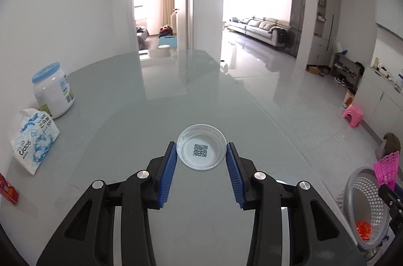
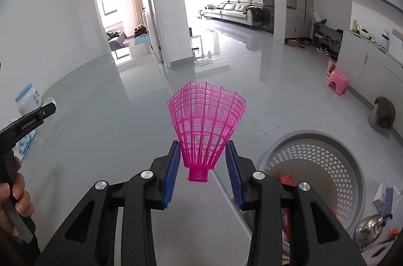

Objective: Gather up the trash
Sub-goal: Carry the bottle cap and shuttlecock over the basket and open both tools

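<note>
The left gripper [image 1: 201,155] clamps a shallow clear plastic lid [image 1: 200,146] by its rim, above the table. The right gripper [image 2: 202,157] pinches a pink plastic shuttlecock skirt [image 2: 206,126], its axis pointing forward. The grey perforated waste basket [image 2: 335,165] lies low on the right, nearer the right gripper.

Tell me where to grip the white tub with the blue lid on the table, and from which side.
Grip the white tub across its round body, below the blue lid, coming level from the open table side; wall behind, tissue pack close alongside. It may be too wide for the jaws.
</note>
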A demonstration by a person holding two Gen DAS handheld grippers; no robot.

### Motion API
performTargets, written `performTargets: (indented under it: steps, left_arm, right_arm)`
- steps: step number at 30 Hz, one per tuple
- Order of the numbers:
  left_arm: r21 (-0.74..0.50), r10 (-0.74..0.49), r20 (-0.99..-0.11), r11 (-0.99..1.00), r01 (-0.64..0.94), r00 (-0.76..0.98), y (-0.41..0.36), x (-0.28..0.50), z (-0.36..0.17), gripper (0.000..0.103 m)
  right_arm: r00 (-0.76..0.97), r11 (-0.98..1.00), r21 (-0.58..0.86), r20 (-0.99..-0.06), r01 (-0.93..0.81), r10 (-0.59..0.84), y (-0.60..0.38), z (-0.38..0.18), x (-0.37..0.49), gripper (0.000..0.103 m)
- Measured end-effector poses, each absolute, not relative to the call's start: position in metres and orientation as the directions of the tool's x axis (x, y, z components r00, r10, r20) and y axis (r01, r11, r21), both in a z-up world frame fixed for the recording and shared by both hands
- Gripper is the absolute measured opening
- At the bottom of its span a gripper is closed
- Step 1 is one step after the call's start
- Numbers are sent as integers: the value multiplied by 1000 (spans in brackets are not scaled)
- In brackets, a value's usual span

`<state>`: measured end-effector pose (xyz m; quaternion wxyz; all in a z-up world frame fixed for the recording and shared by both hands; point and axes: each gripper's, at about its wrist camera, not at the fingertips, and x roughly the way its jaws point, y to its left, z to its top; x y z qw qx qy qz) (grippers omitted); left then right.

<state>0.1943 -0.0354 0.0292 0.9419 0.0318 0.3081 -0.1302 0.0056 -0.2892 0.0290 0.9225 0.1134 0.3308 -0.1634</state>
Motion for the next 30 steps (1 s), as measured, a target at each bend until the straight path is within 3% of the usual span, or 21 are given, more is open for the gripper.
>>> performTargets:
  steps: [13,30]
  left_arm:
    - [-23,-450,-559,848,530,696,-181,117,52,39]
    - [-14,-523,-686,705,710,506,-323,63,-5,39]
  right_arm:
    - [709,844,132,-619,519,-339,-388,38,-100,36]
    - [628,763,172,-692,623,-356,-478,-6,-160,36]
